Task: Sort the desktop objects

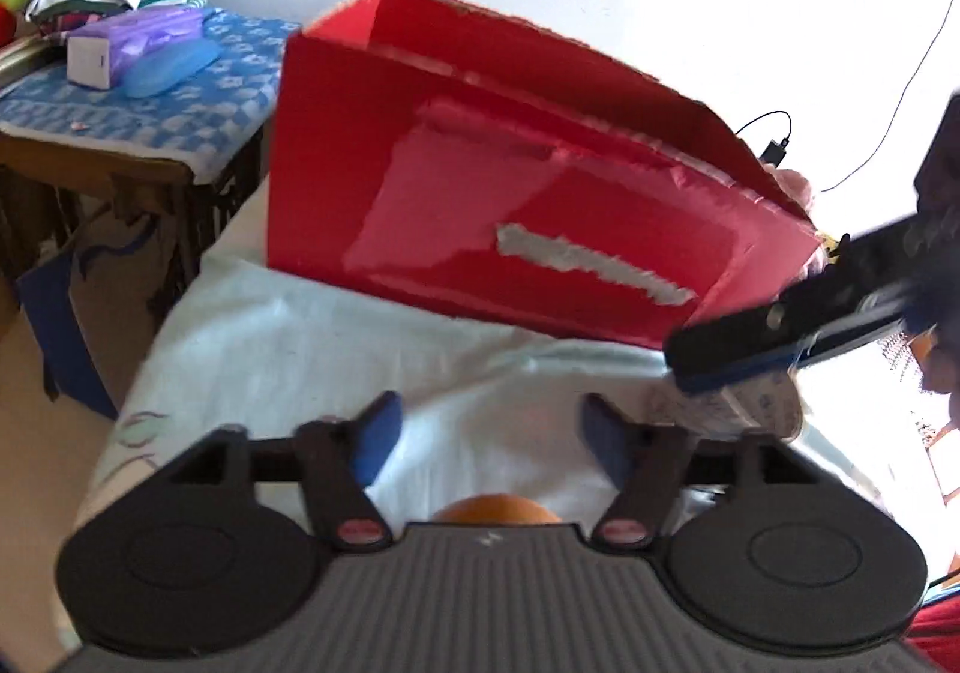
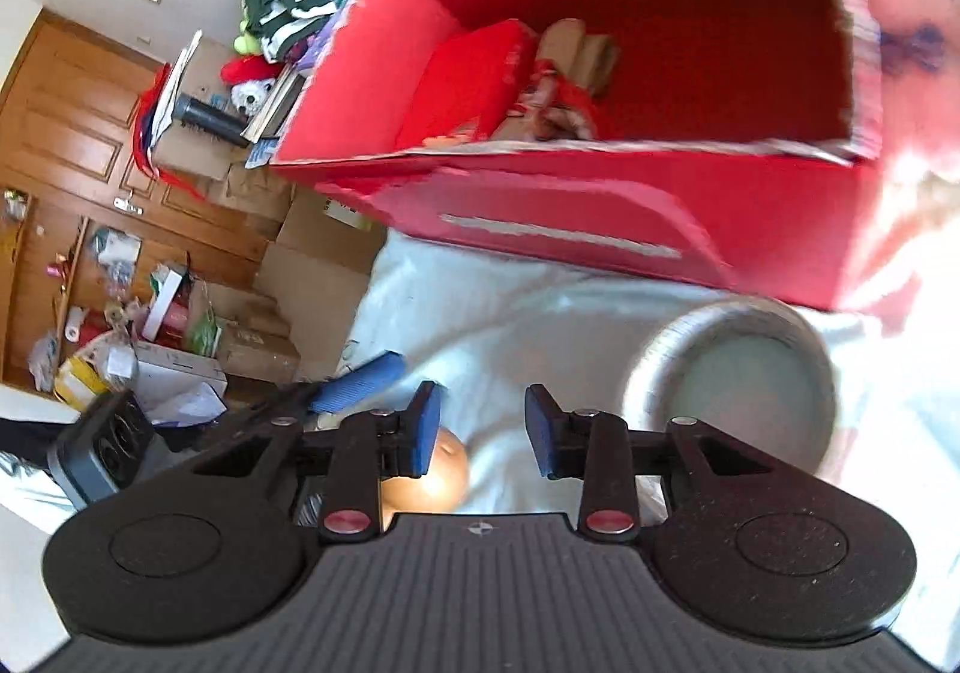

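Note:
A red cardboard box (image 1: 540, 205) stands open on a white cloth (image 1: 288, 349); the right wrist view shows red and brown packets (image 2: 528, 78) inside the red box (image 2: 660, 229). An orange (image 1: 498, 511) lies just under my left gripper (image 1: 489, 442), which is open with only cloth between its blue pads. My right gripper (image 2: 483, 433) is open too, with nothing between its pads. The orange (image 2: 435, 478) sits partly behind its left finger (image 2: 423, 427). A round metal bowl (image 2: 732, 373) stands to its right, in front of the box.
The right gripper (image 1: 768, 337) reaches in from the right of the left wrist view, over a pale blurred object (image 1: 744, 409). Left of the cloth stand a side table (image 1: 138, 96) with folded clothes, plus cartons (image 2: 252, 325) on the floor. A cable (image 1: 774, 144) lies behind the box.

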Tool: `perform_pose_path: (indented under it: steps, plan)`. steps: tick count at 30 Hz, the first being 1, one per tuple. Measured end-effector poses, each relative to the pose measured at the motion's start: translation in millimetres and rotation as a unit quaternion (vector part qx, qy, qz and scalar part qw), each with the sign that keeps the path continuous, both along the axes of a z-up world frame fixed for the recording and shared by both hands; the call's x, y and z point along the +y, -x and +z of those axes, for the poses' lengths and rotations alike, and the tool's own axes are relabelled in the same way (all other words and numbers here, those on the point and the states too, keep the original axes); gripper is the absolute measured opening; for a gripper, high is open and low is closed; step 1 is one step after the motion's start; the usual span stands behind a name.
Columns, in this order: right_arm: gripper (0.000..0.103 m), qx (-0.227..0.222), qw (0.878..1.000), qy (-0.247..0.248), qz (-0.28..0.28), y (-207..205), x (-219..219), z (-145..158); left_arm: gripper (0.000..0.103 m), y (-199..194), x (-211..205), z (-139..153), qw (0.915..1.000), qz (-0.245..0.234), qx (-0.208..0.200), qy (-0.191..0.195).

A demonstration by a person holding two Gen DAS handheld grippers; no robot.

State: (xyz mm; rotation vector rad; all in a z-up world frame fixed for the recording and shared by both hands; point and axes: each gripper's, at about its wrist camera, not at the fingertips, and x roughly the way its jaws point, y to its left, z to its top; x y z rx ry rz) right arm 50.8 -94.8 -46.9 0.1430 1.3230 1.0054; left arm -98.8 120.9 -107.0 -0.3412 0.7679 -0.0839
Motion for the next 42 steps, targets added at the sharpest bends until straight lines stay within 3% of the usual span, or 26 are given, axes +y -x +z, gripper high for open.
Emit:
perform_pose_path:
  steps: [3, 5, 7, 10, 15, 18, 22, 26, 32, 34, 36, 42]
  plan:
    - [0.036, -0.003, 1.0, -0.008, -0.015, -5, 5, 0, 0.059, 2, -3, -1, 0.9996, -0.021, 0.017, -0.008]
    - [0.036, 0.005, 1.0, -0.006, 0.002, -7, 13, -2, 0.059, 2, 2, 3, 0.9986, -0.046, 0.021, 0.012]
    - [0.037, 0.006, 1.0, 0.013, 0.005, -8, 21, -4, 0.061, 6, 3, 13, 0.9978, -0.063, 0.017, -0.006]
    - [0.039, 0.037, 0.999, 0.01, 0.003, -9, 25, -7, 0.062, 8, 9, 31, 0.9964, -0.083, 0.011, -0.01]
    - [0.041, 0.054, 0.998, 0.021, 0.015, 1, 25, -6, 0.075, 23, 2, 56, 0.9924, -0.113, 0.014, -0.045]
    - [0.049, 0.07, 0.997, 0.022, 0.016, 8, 20, -9, 0.085, 33, -3, 58, 0.9899, -0.122, 0.035, -0.064]
    - [0.058, 0.099, 0.995, 0.02, 0.007, 14, 14, -17, 0.085, 43, -10, 46, 0.9883, -0.116, 0.071, -0.068]
    - [0.061, 0.121, 0.992, 0.03, 0.009, 22, 16, -26, 0.073, 40, -18, 27, 0.9863, -0.102, 0.11, -0.069]
    - [0.062, 0.12, 0.991, 0.047, 0.031, 34, 30, -32, 0.051, 31, -17, 11, 0.9835, -0.08, 0.144, -0.075]
    - [0.062, 0.128, 0.99, 0.05, 0.031, 34, 32, -37, 0.042, 29, -17, 10, 0.9824, -0.085, 0.147, -0.078]
    - [0.062, 0.139, 0.988, 0.051, 0.033, 34, 33, -41, 0.026, 27, -20, 8, 0.9803, -0.09, 0.152, -0.087]
    - [0.065, 0.149, 0.987, 0.042, 0.035, 30, 29, -40, 0.026, 24, -23, 14, 0.9789, -0.092, 0.152, -0.101]
